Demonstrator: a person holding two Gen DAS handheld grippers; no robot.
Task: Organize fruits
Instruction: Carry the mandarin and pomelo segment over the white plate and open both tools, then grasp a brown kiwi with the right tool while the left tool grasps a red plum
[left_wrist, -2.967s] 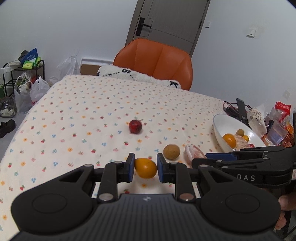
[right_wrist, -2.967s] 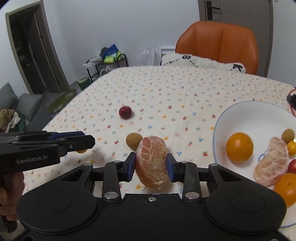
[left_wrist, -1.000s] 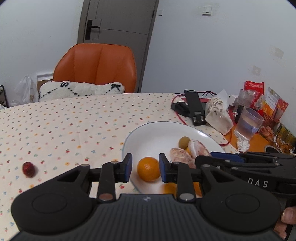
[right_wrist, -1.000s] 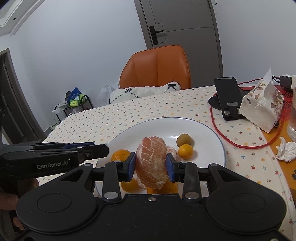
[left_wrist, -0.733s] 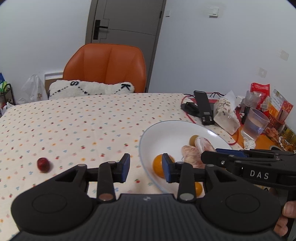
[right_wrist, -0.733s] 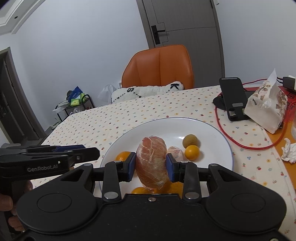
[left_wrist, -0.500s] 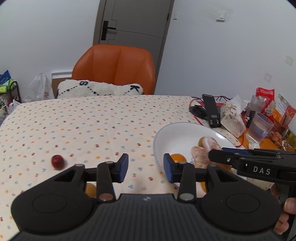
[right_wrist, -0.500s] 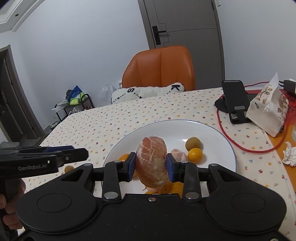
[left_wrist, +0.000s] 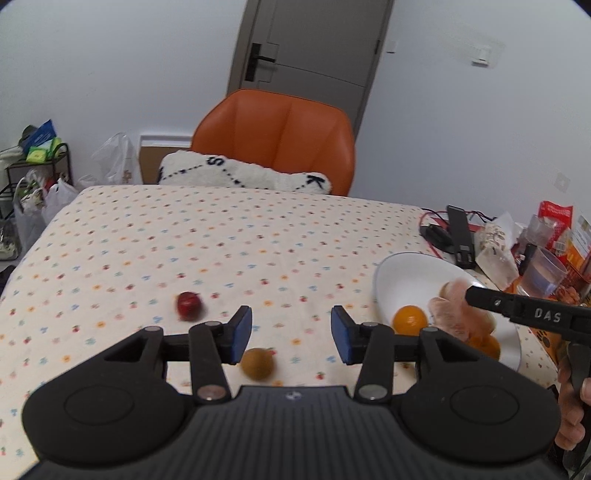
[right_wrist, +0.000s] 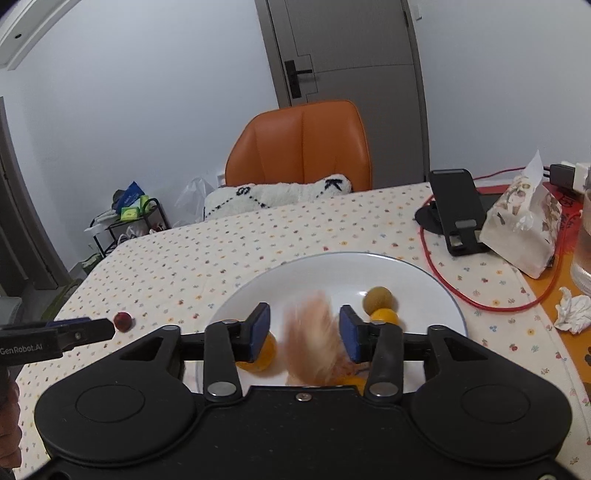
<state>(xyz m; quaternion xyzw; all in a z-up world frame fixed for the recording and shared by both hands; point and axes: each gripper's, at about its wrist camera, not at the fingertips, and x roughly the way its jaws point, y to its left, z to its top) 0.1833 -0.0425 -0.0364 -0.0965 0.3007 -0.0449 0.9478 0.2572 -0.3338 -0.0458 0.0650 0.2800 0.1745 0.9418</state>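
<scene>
While the peeled pomelo piece shows only as a pink blur, it sits in the gap between the right gripper's blue fingers, which are spread wide with a clear gap on either side of the fruit, gripping nothing. The blur lies over the near part of the white plate. On that plate, an orange rests just behind the left finger, and a brown round fruit touches a small orange fruit beyond the right finger.

The left gripper is also spread wide and empty, hovering above the dotted tabletop to the left of the plate. A brown fruit lies on the cloth just below its left finger, and a red fruit lies further left of the plate. Beyond the plate's far right rim stand a black phone stand and a tissue pack; an orange chair stands behind the tabletop.
</scene>
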